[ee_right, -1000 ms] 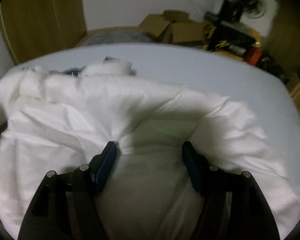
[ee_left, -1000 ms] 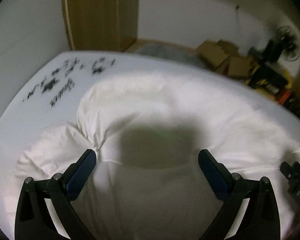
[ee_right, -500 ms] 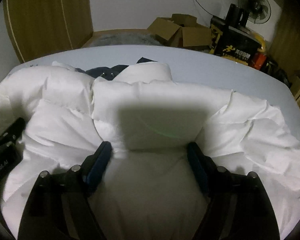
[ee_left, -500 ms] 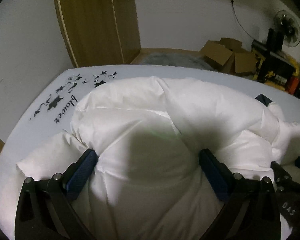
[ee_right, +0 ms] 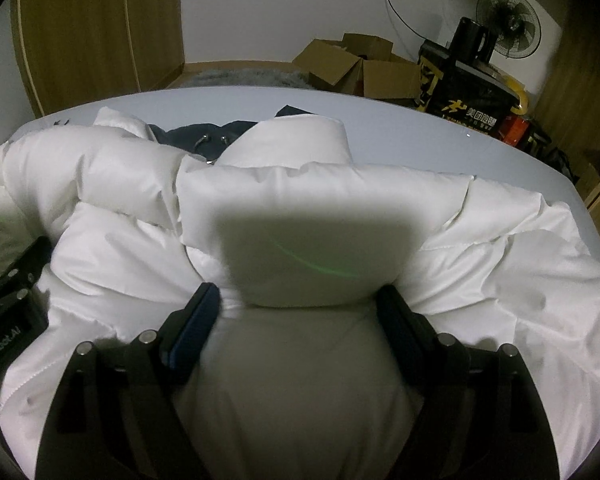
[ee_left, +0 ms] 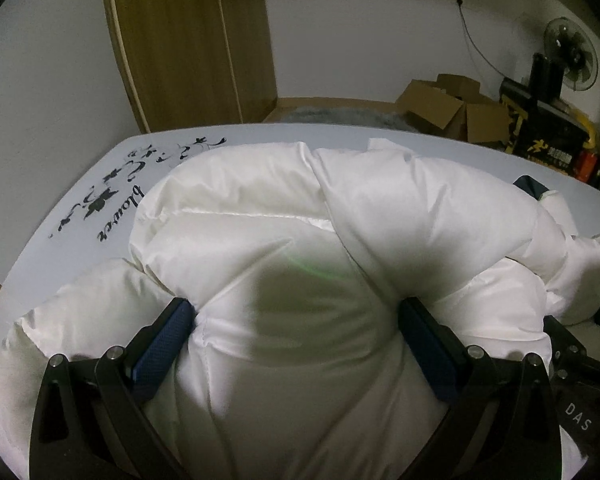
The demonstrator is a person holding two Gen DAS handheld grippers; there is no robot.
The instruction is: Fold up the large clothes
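A puffy white quilted down jacket [ee_left: 284,216] lies heaped across the pale blue-grey bench [ee_right: 400,120]. The left tool [ee_left: 296,320] is clamped on a thick fold; the right tool [ee_right: 298,300] likewise squeezes the padding.

Home room, wooden wardrobe [ee_left: 188,40], cardboard boxes [ee_right: 356,66], standing fan [ee_right: 506,26]
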